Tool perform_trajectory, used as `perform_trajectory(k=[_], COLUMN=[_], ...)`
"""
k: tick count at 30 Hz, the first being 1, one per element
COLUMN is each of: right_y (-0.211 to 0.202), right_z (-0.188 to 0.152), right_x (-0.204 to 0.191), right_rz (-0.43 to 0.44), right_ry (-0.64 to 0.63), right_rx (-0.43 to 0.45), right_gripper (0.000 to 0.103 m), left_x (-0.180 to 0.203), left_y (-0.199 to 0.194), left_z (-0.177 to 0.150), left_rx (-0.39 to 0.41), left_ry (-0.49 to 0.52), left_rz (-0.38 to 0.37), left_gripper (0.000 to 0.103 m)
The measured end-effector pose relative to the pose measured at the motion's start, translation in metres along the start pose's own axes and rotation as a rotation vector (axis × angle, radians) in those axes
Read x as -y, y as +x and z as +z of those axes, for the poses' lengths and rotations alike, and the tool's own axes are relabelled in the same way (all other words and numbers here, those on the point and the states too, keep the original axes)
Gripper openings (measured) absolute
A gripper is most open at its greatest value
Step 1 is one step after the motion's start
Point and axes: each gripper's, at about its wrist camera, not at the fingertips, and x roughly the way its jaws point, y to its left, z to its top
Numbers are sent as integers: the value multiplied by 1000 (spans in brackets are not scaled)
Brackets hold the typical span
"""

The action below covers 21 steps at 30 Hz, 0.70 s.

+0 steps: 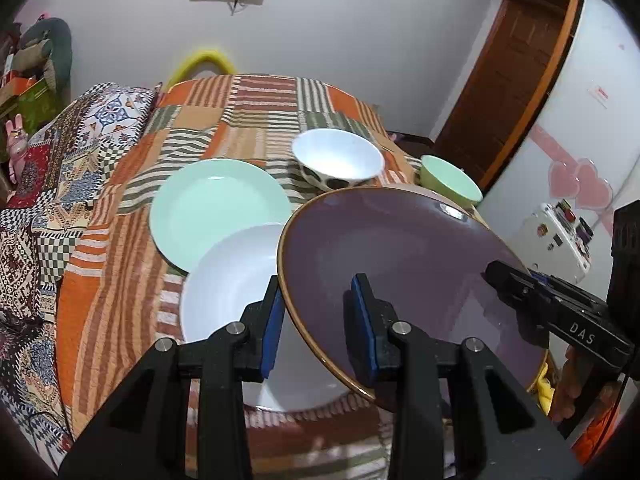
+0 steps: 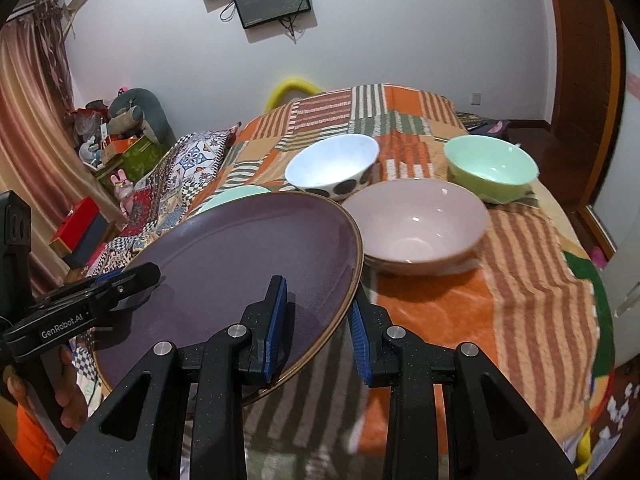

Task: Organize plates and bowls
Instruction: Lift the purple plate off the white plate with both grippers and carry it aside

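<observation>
A large purple plate (image 1: pixel 400 264) (image 2: pixel 248 256) with a brown rim is held tilted above the bed by both grippers. My left gripper (image 1: pixel 318 284) is shut on its left rim, blue pads on either side of the edge. My right gripper (image 2: pixel 316 296) is shut on the opposite rim. Each gripper also shows in the other's view: the right gripper (image 1: pixel 500 276) and the left gripper (image 2: pixel 144 276). On the patchwork blanket (image 1: pixel 120 280) lie a mint plate (image 1: pixel 220 208) and a white plate (image 1: pixel 236 280) that overlaps it.
A white bowl with dark dots (image 2: pixel 332 164), a green bowl (image 2: pixel 490 168) and a pink bowl (image 2: pixel 416 224) stand on the blanket beyond the plate. Patterned pillows (image 1: pixel 60 168) line the left side. A white cabinet (image 1: pixel 580 140) and a wooden door frame (image 1: pixel 508 80) stand right.
</observation>
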Motion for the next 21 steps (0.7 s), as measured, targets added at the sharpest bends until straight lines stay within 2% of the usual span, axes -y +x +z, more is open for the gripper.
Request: perform_trajectory(k=[7, 21], right_y=[-18, -34], right_z=[-17, -50], right_x=[21, 65], right_rz=[-29, -91], right_ry=[33, 104], right_rx=[0, -39], right_gripper=[28, 27], left_x=[29, 70], left_y=[4, 43], left_z=[-15, -34], left_rx=[-27, -120], left_ry=[38, 76], left_rz=[-22, -78], left_gripper=[33, 33])
